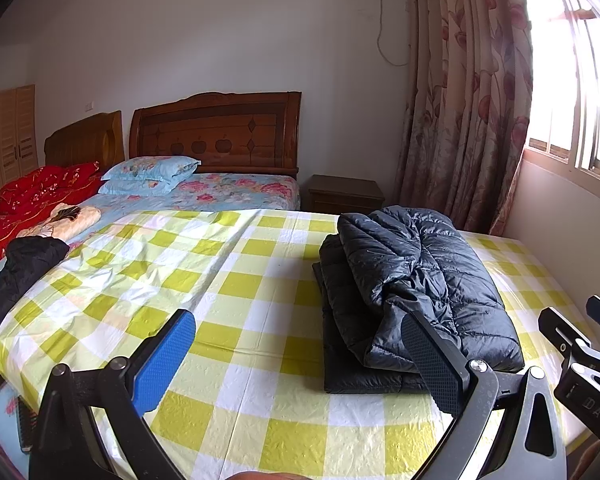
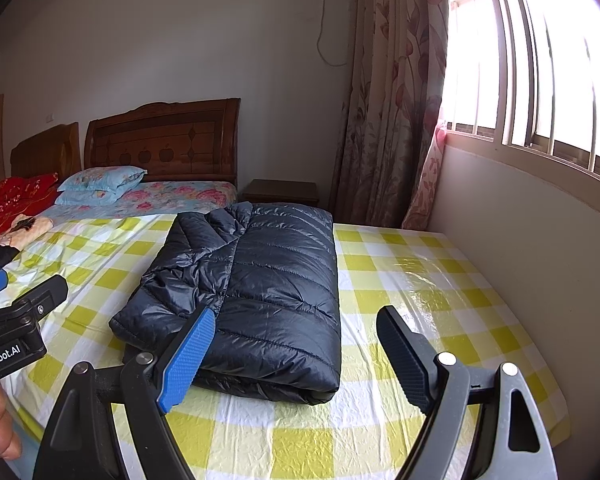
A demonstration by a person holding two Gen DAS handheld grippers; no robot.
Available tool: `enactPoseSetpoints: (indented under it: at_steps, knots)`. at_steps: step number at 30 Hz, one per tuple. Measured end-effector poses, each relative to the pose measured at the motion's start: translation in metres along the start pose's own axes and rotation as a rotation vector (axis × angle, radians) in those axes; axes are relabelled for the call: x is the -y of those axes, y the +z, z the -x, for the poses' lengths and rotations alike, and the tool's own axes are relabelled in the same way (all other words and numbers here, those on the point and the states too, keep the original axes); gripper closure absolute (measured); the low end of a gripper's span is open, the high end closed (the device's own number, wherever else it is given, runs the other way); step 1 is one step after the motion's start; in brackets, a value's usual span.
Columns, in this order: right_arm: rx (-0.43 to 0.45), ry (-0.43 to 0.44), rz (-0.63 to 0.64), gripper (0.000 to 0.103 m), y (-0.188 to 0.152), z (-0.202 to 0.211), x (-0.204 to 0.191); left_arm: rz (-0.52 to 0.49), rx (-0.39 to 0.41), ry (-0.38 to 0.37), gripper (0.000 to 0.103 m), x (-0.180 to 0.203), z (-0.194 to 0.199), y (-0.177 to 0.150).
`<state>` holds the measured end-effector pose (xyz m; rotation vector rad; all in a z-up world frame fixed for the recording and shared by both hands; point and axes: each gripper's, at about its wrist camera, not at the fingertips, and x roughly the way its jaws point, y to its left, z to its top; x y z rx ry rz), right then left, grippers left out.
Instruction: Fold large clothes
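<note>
A dark navy puffer jacket [image 1: 412, 288] lies folded into a thick rectangle on the yellow-and-white checked sheet [image 1: 220, 280]; it also shows in the right wrist view [image 2: 260, 292]. My left gripper [image 1: 296, 344] is open and empty, held above the sheet just left of and in front of the jacket. My right gripper [image 2: 296, 344] is open and empty, hovering over the jacket's near right corner. The right gripper also shows at the edge of the left wrist view [image 1: 580, 352], and the left one at the edge of the right wrist view [image 2: 16, 308].
A black garment [image 1: 16, 276] and a cream cloth [image 1: 68, 220] lie at the sheet's left. Beyond are floral pillows [image 1: 152, 172], a red quilt [image 1: 28, 200], wooden headboards [image 1: 216, 132] and a nightstand [image 1: 344, 194]. A wall with window and curtain [image 2: 392, 100] borders the right.
</note>
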<state>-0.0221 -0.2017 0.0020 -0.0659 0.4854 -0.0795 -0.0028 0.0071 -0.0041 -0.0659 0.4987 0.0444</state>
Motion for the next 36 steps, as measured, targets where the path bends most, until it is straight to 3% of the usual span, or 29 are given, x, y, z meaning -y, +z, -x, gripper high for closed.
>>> enactPoseSetpoints:
  at_steps: [36]
  knots:
    - [0.009,-0.001,0.004,0.000,0.0077,0.0036,0.0007,-0.001,-0.022,-0.018,0.000,0.0035,-0.0006,0.0043]
